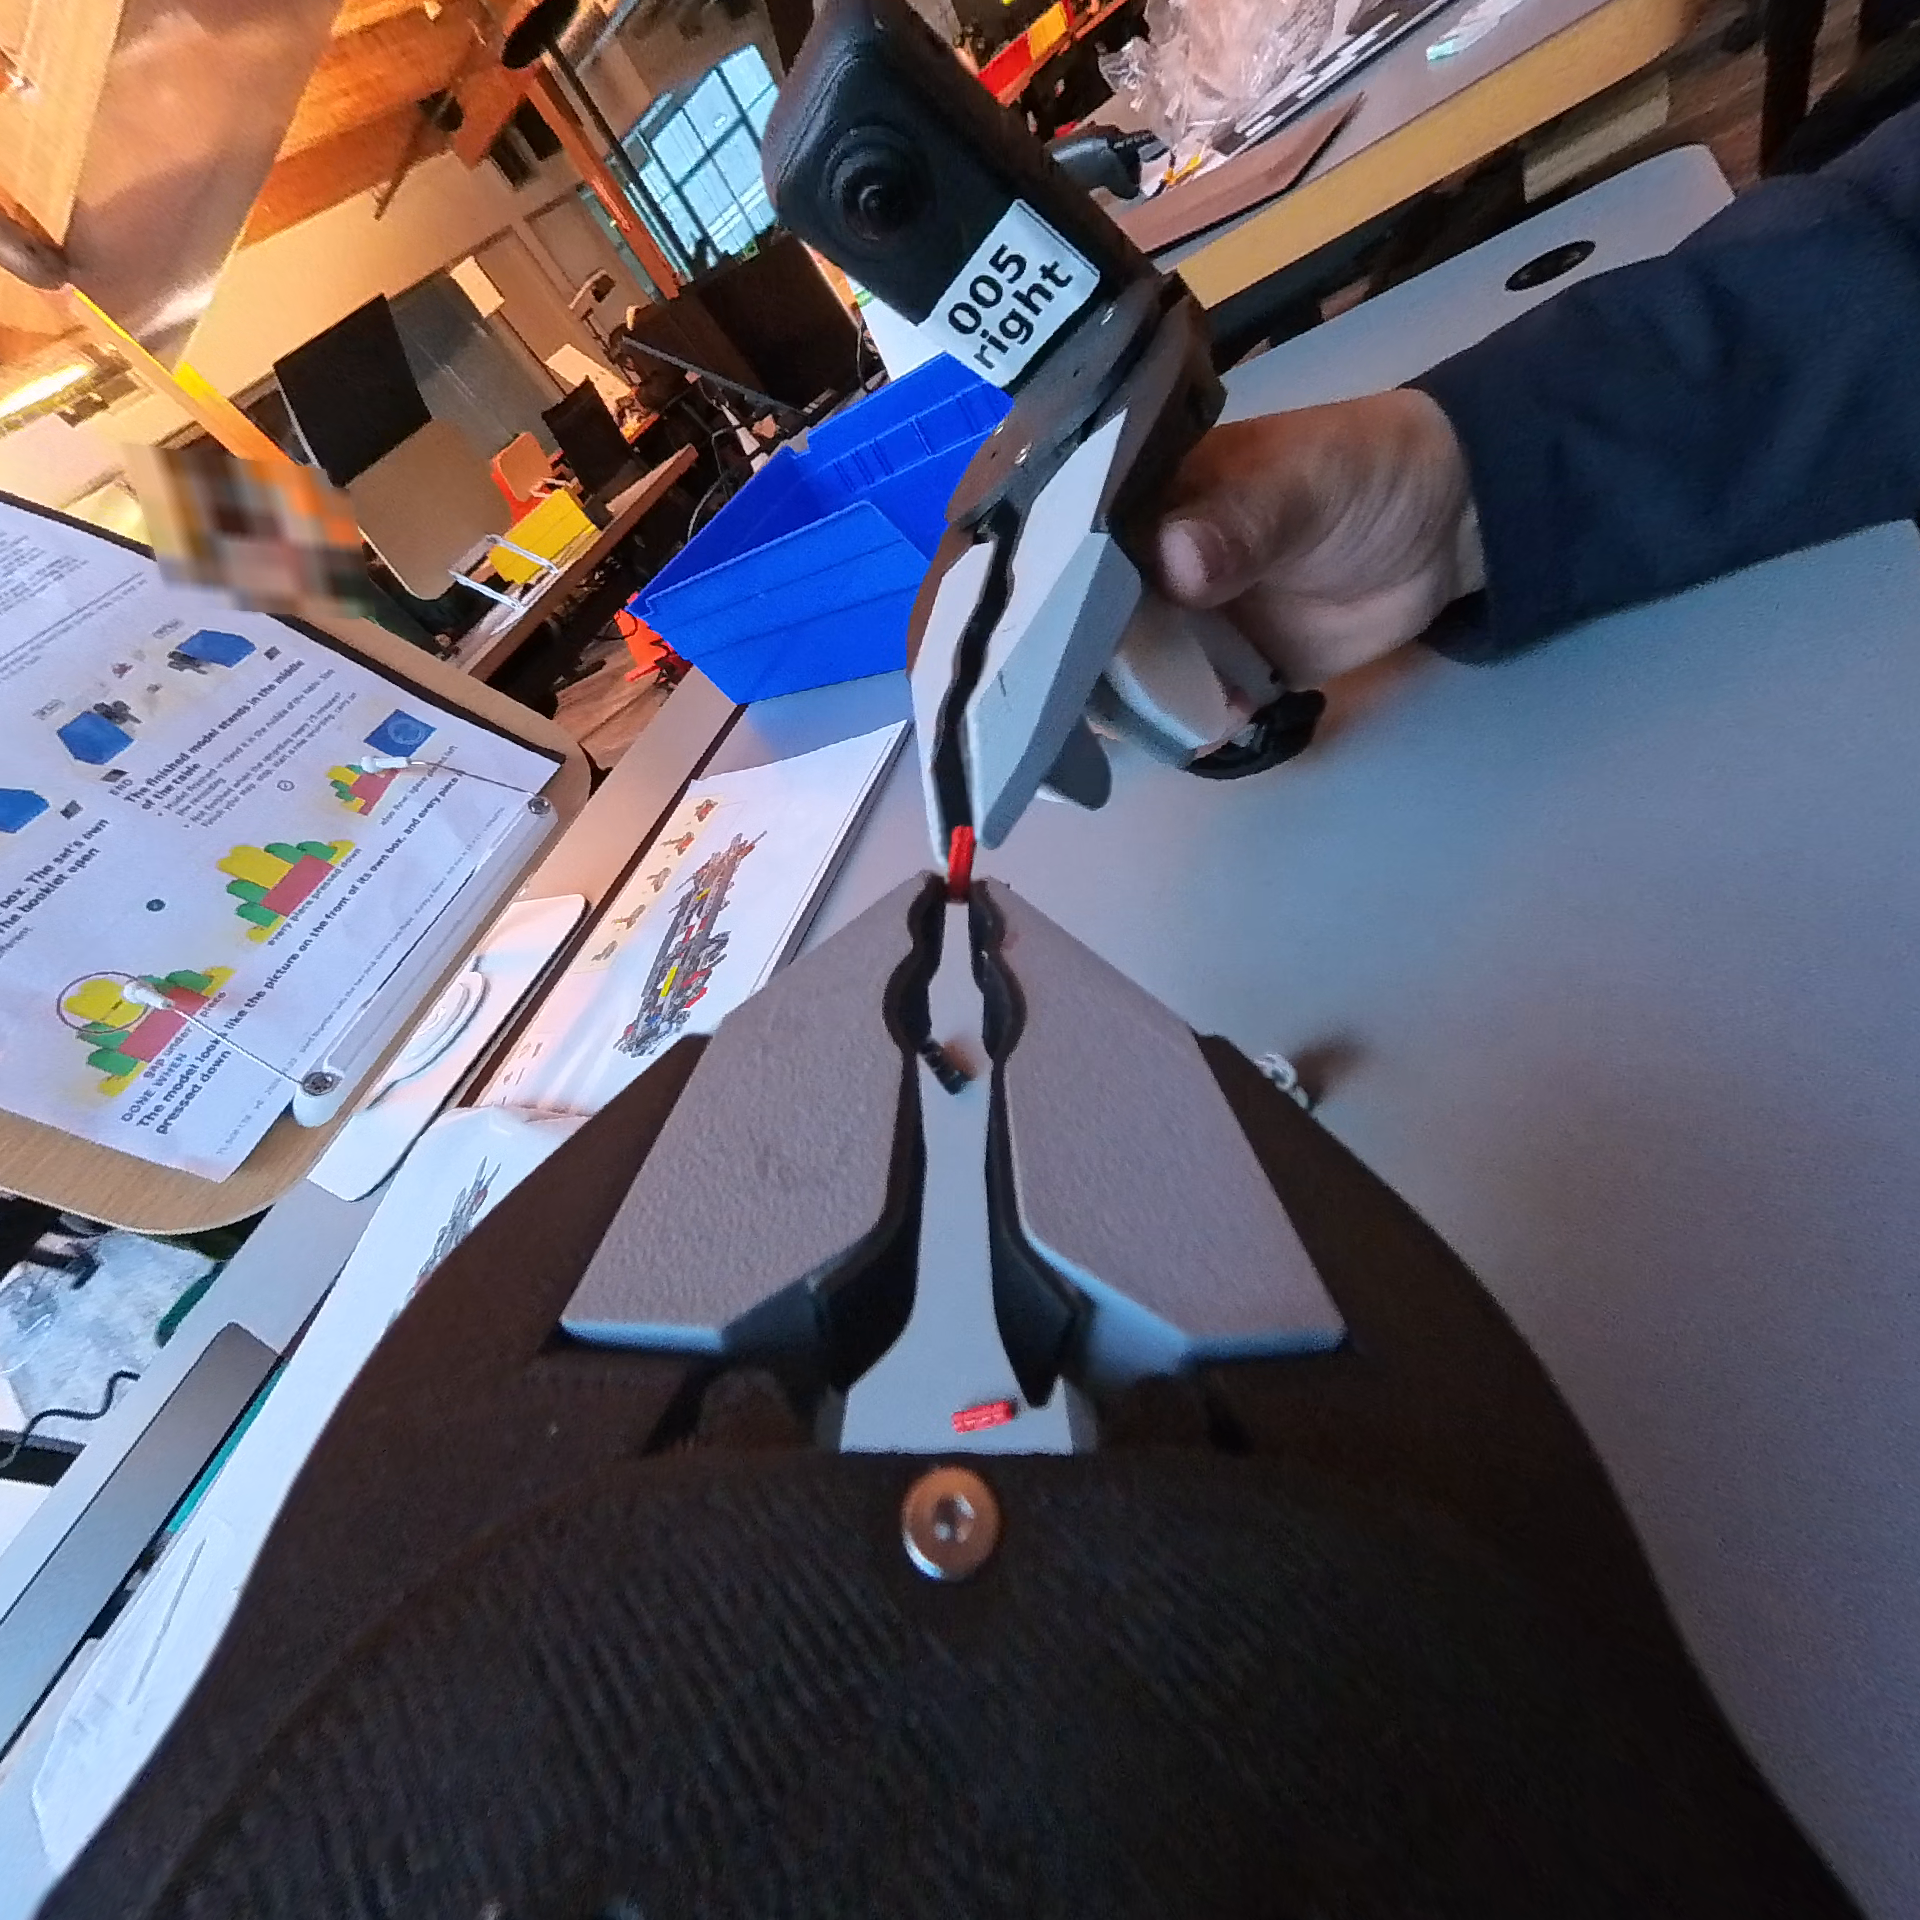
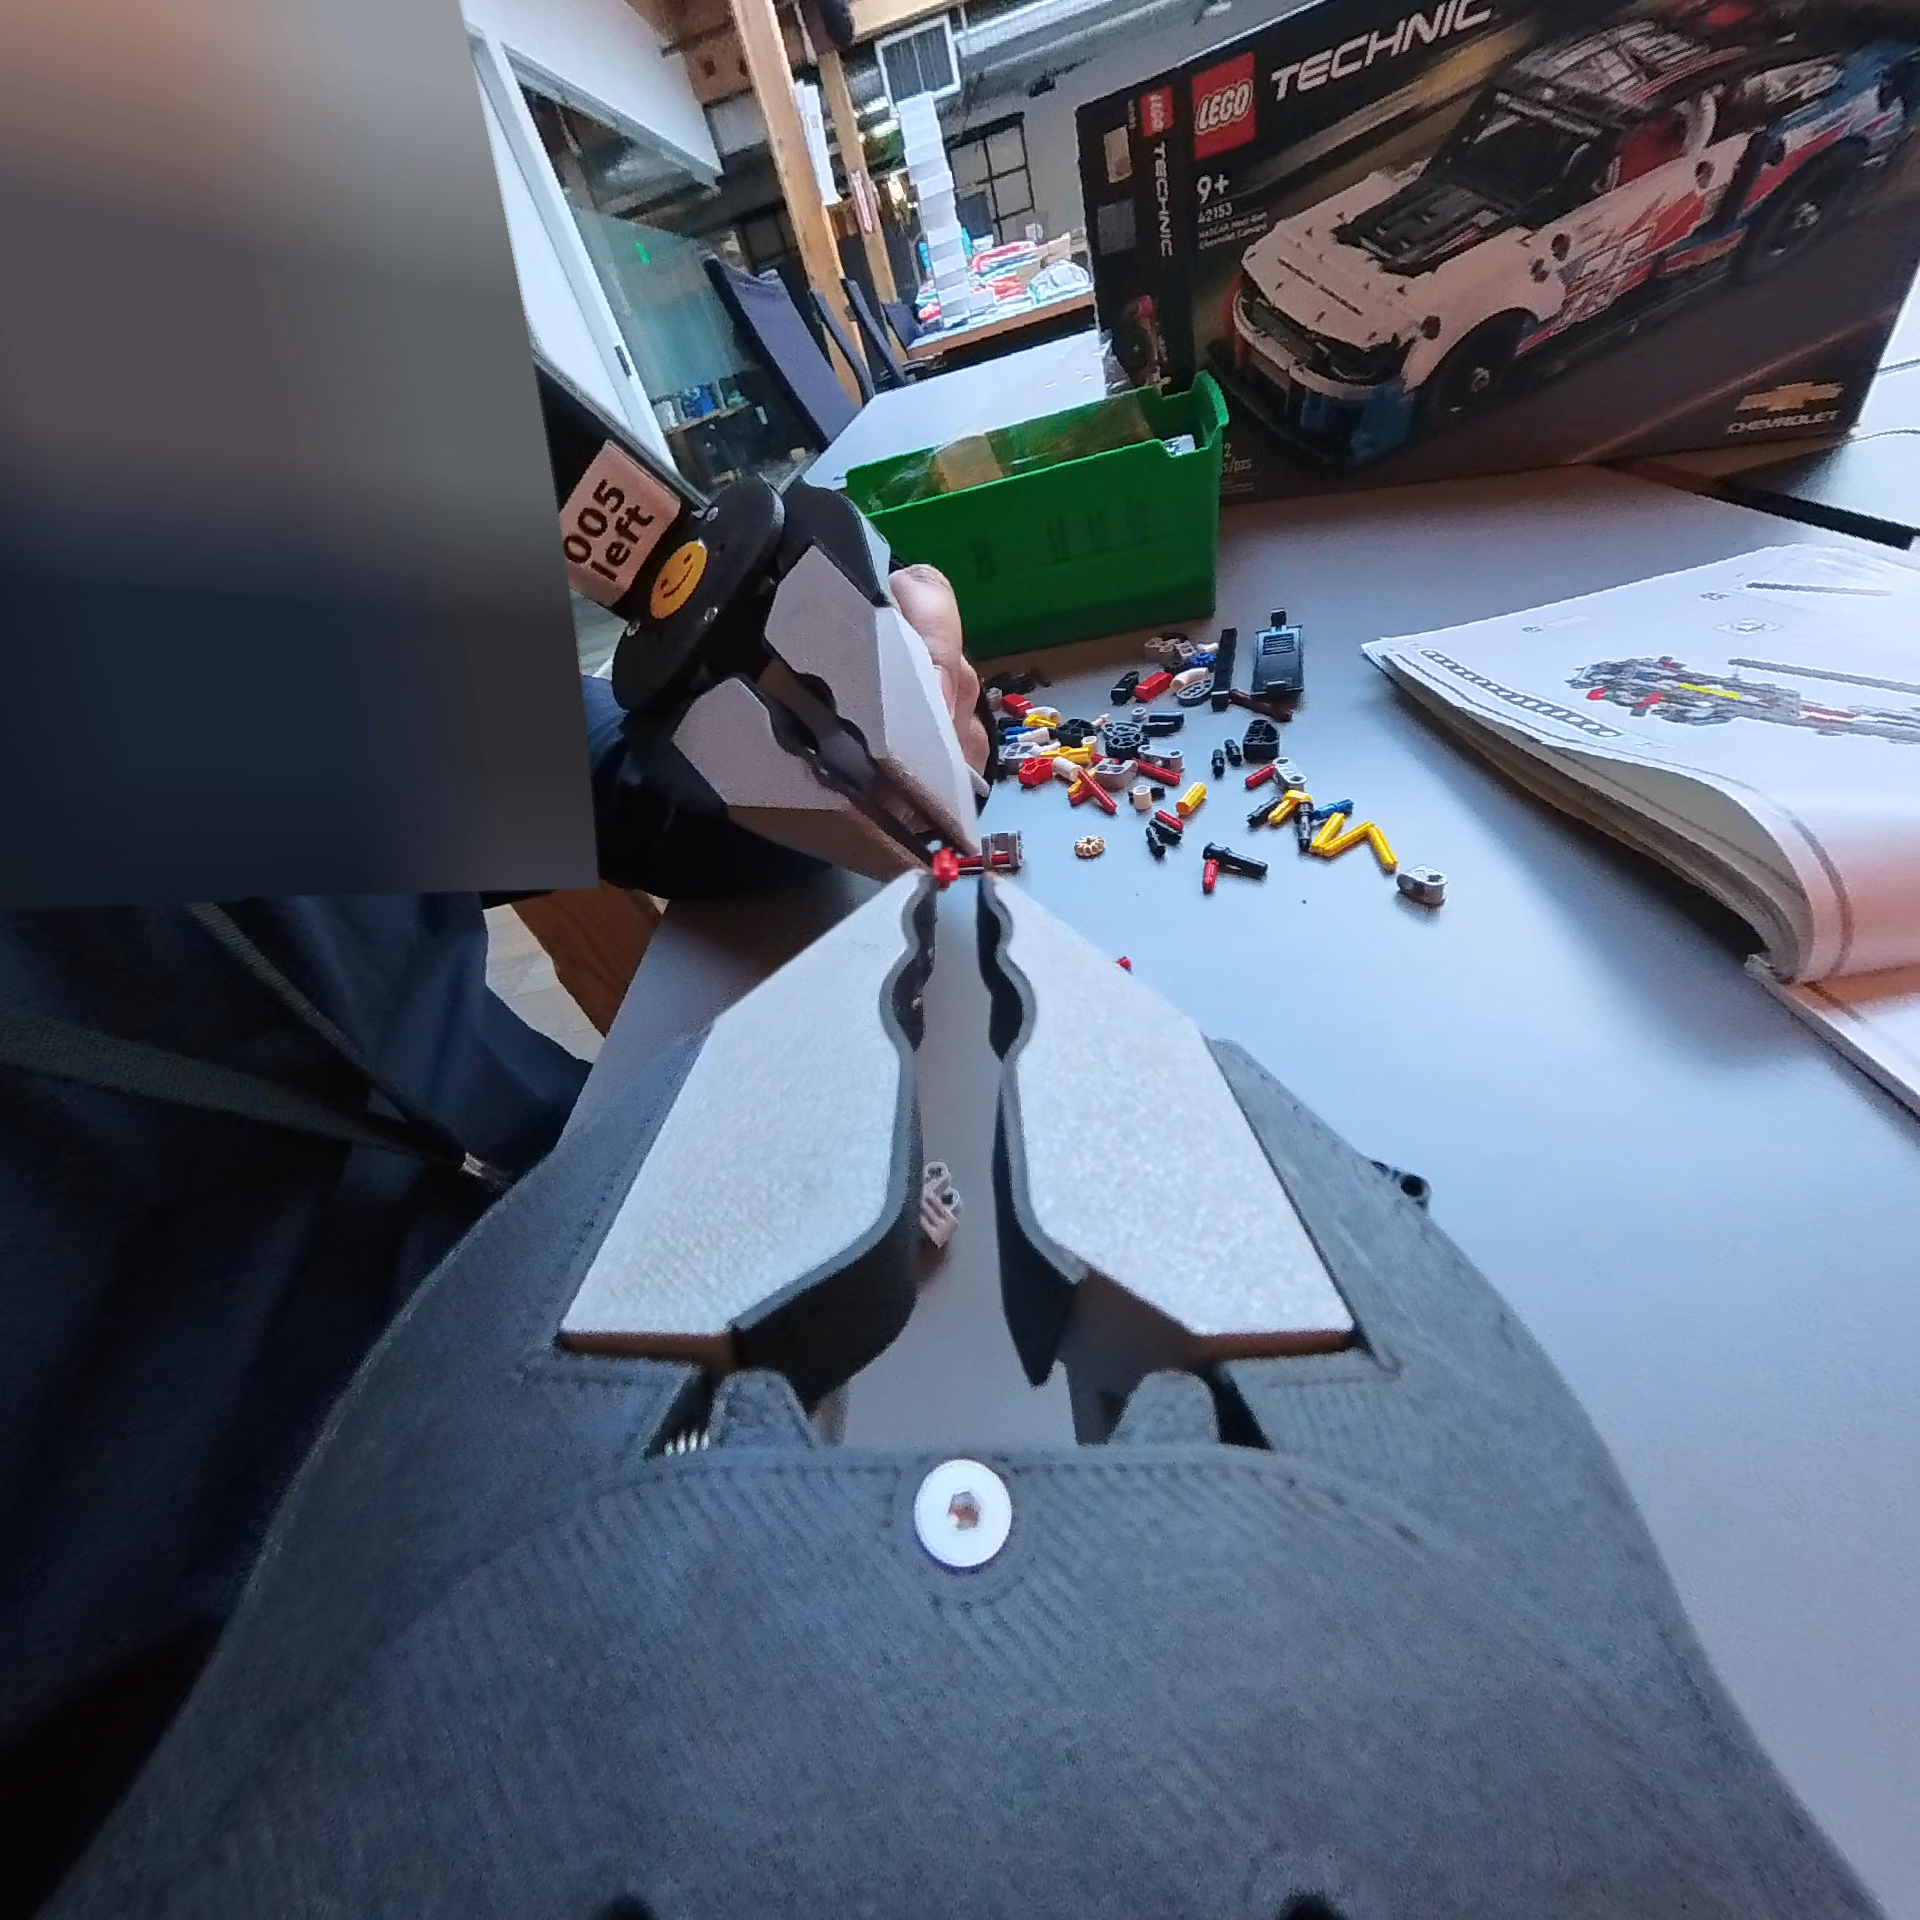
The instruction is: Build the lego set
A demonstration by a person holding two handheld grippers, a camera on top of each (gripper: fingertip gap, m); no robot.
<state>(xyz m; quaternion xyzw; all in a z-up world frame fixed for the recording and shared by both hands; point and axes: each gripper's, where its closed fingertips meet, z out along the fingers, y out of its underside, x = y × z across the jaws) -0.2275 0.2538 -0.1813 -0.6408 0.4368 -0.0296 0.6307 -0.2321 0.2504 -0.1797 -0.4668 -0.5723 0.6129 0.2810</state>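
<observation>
We see the left gripper (image 1: 958,891) and right gripper (image 2: 958,878) meet tip to tip, both pinched on one small red pin (image 1: 958,857); loose toy pieces (image 2: 1164,758) lie near on the grey table (image 2: 1455,1091).

We wear dark navy sleeves (image 1: 1683,416). Our grippers have pale grey wedge fingers (image 2: 769,1122) with wavy black pads, ribbed black bodies, a silver screw (image 2: 962,1525), white labels, and a yellow smiley sticker (image 2: 677,582).

Each camera sits just behind its own gripper's fingers, looking forward along them, close above the grey table (image 2: 1558,1143). The two views face one another: both share a small red pin (image 1: 961,858) between the meeting fingertips.
</observation>
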